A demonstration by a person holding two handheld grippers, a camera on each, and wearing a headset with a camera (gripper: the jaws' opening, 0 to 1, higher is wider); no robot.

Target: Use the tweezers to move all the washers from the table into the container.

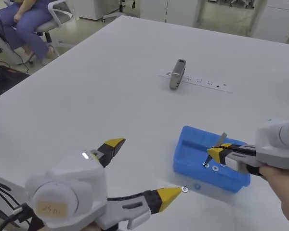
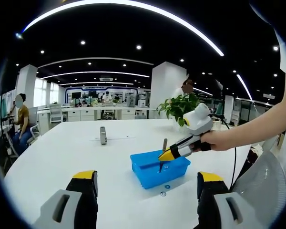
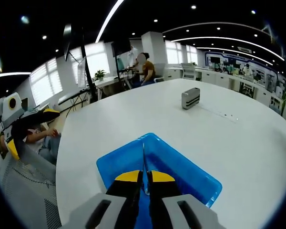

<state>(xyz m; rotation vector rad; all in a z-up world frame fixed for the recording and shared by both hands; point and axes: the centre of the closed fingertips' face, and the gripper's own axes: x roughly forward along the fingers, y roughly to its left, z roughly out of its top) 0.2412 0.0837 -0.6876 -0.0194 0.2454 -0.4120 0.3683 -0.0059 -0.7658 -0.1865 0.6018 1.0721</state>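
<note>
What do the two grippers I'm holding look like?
Both have rounded pale grey bodies and black jaws ending in pointed yellow tips. The left gripper carries a yellow handwritten sticker, a small lit light and black cables; the right gripper also bears a yellow sticker.

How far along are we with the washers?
At least one washer already lies in the blue container. The right claw holds the tweezers, tips down inside it. Two more washers wait on the table beside the container; the left claw is open and idle.
</note>
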